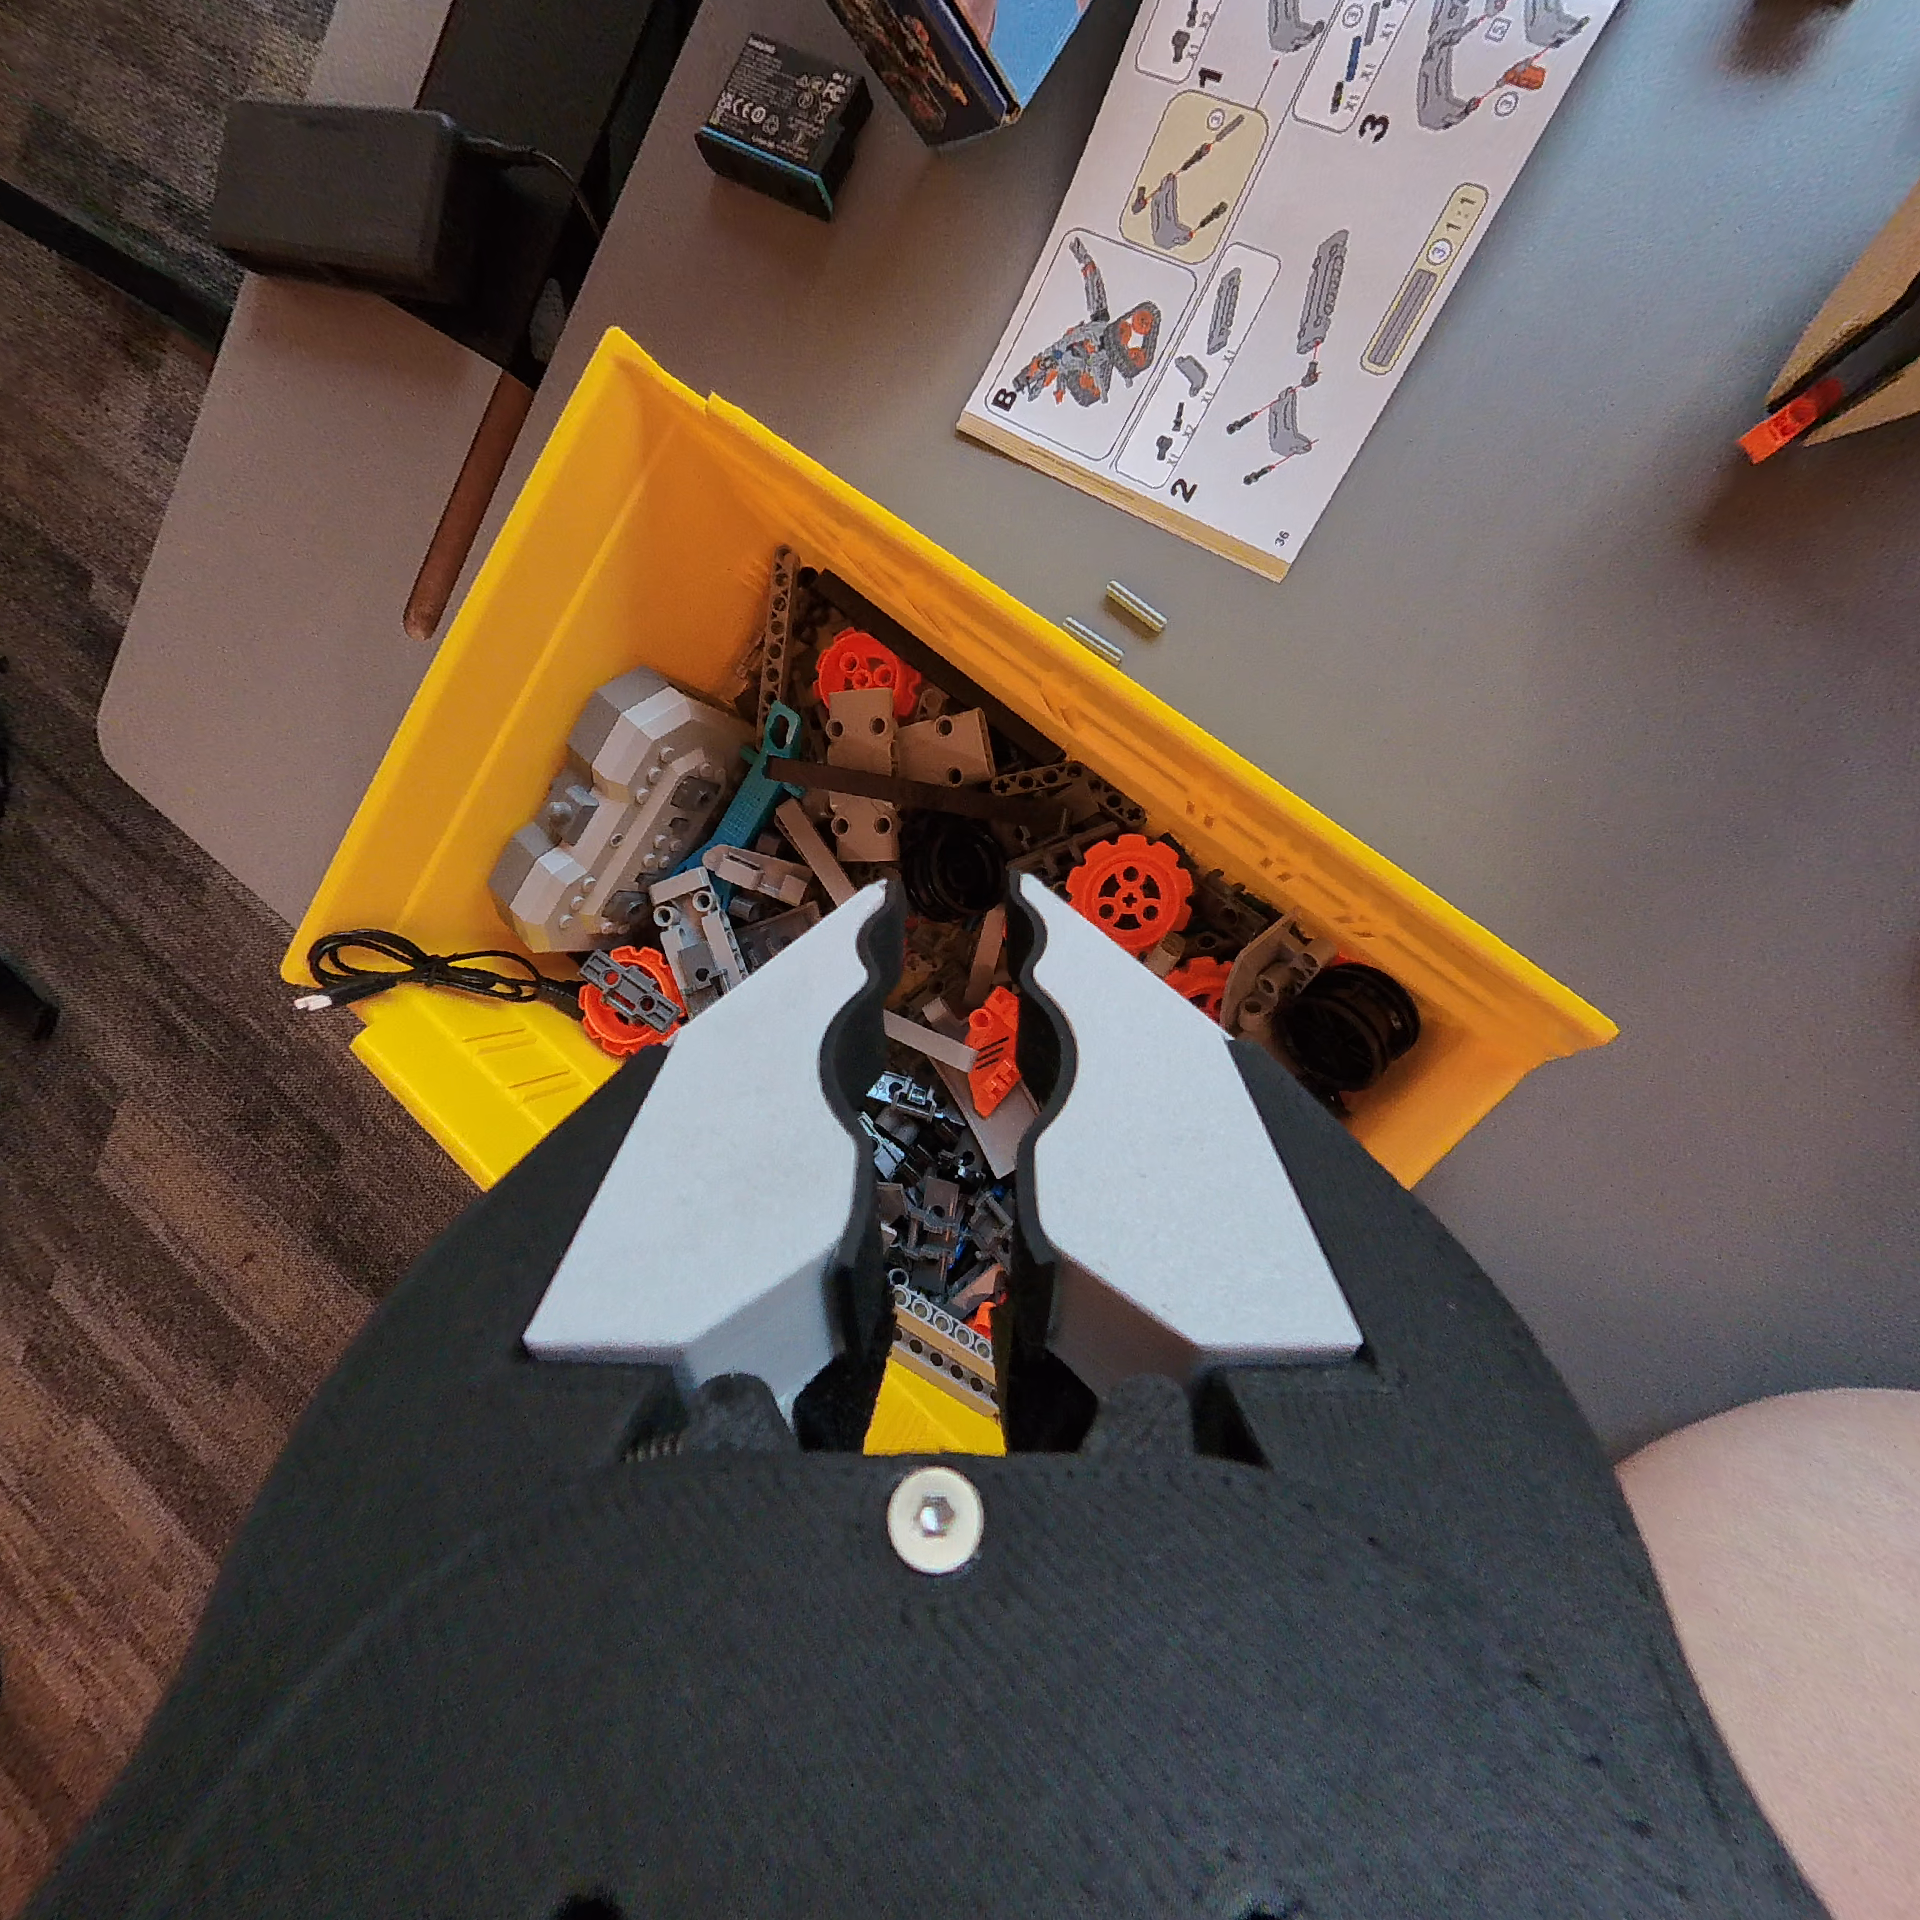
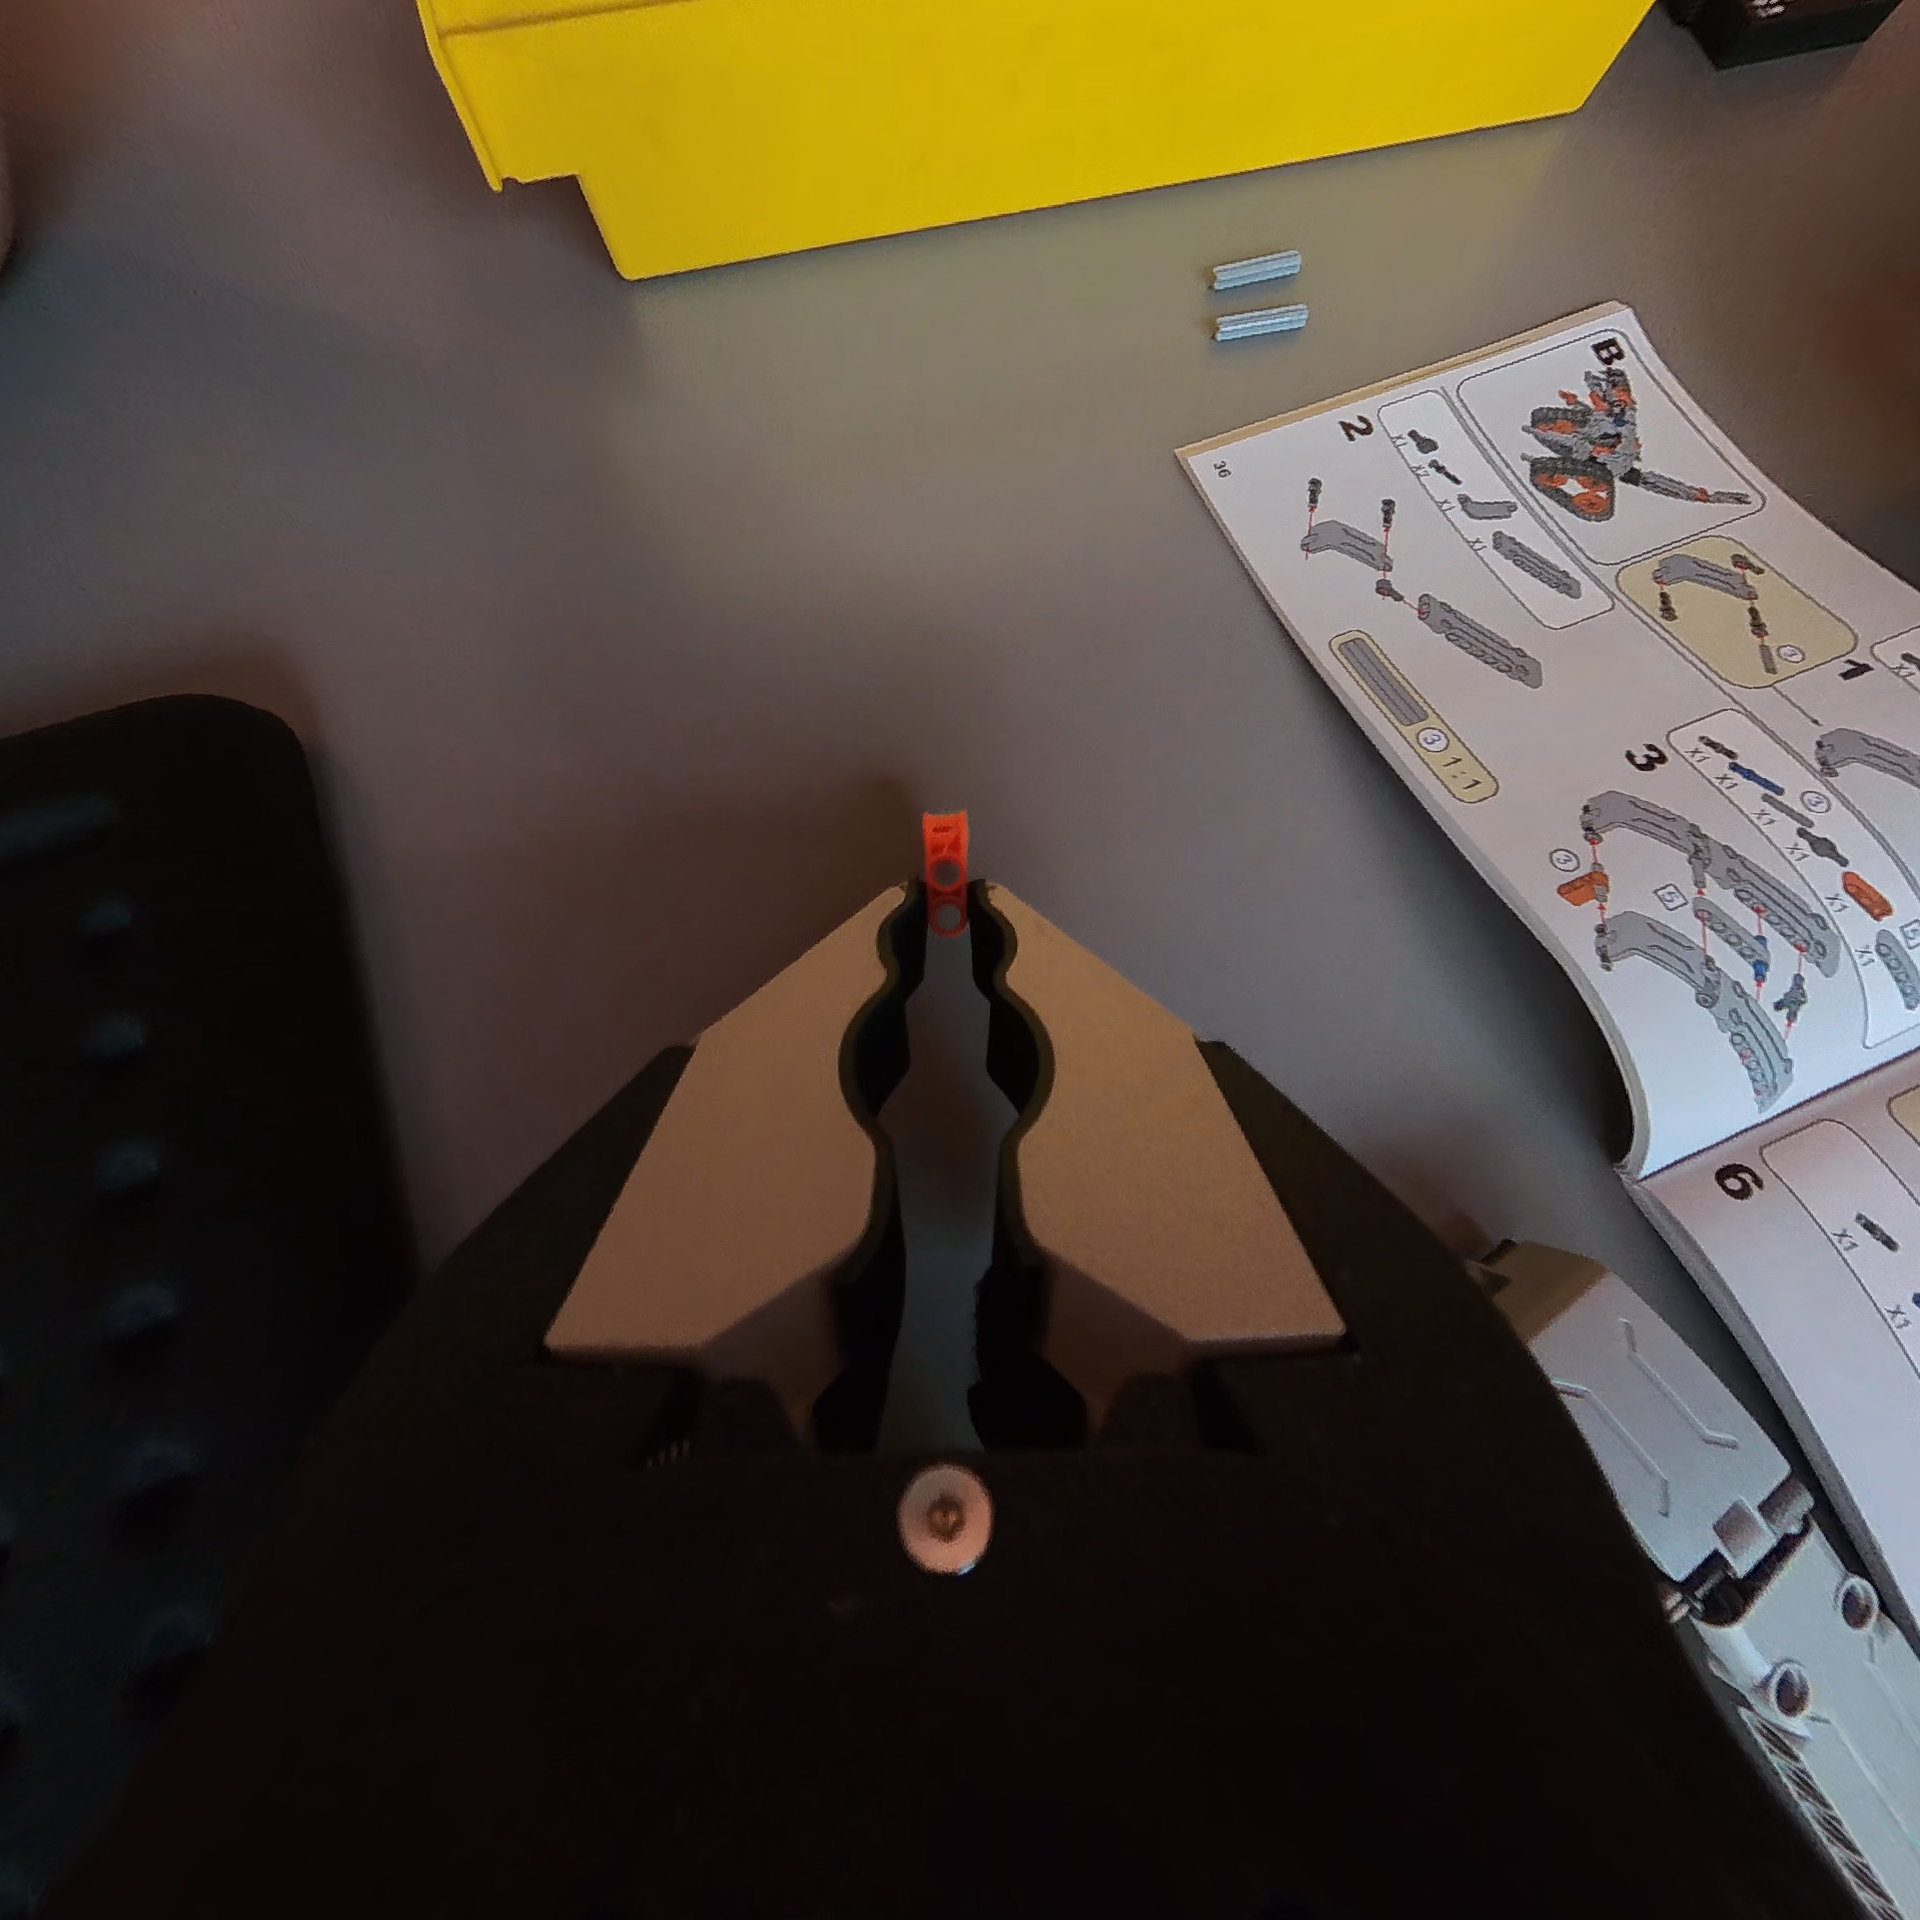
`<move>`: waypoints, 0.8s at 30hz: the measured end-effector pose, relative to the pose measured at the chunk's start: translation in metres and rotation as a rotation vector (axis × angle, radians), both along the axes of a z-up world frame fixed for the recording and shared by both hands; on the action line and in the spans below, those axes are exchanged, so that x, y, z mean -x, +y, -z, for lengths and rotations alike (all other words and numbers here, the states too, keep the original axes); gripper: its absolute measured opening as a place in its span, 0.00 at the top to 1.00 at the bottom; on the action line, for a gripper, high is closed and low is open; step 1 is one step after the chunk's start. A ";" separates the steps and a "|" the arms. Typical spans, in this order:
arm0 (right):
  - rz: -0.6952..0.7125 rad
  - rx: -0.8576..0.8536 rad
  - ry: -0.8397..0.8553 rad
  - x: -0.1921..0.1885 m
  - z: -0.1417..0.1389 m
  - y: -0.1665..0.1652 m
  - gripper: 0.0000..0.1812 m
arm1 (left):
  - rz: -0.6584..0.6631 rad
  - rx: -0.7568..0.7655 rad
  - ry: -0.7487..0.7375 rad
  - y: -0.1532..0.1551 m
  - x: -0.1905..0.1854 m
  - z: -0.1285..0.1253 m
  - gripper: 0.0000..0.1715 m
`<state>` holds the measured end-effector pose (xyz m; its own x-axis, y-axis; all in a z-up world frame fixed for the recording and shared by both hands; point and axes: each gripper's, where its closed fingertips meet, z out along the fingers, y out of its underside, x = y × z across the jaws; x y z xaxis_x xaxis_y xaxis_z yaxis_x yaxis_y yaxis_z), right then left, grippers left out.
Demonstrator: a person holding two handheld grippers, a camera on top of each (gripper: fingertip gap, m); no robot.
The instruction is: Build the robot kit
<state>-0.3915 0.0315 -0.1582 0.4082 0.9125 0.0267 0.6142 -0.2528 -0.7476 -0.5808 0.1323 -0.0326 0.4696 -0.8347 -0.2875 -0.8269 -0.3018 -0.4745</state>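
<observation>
**Right hand-held gripper clamps orange piece; left one hangs apart over yellow bin**

Left hand-held gripper (image 1: 951,904): fingers apart, narrow gap at the tips, holding nothing. It hangs above the yellow bin (image 1: 623,582), tips over the heap of building pieces. Nearest ahead of the tips: black rubber tyre (image 1: 951,862), orange gear wheel (image 1: 1130,894) just to the right. Between the fingers, lower down, a small orange block (image 1: 992,1049) lies in the heap. Grey motor unit (image 1: 613,810) ahead-left, black cable (image 1: 416,966) over the bin's left rim. Beyond the bin on the grey worktop (image 1: 1558,779): two short grey rods (image 1: 1112,623) side by side, then the open instruction booklet (image 1: 1268,270) ahead-right. Black battery pack (image 1: 784,125) far ahead.

Right hand-held gripper (image 2: 948,894): fingers closed on a small orange beam (image 2: 945,873), pinched at the tips, upright, its upper end poking past them. Held above bare worktop (image 2: 623,520). Bin (image 2: 987,125) far ahead, rods (image 2: 1257,296) ahead-right, booklet (image 2: 1621,727) right. White ribbed part (image 2: 1683,1475) close on the right, beside the booklet. Black object (image 2: 135,1039) close on the left, blurred.
</observation>
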 end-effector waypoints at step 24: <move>0.005 0.024 -0.011 0.000 0.005 -0.002 0.93 | -0.006 0.021 0.048 -0.002 0.001 0.006 0.91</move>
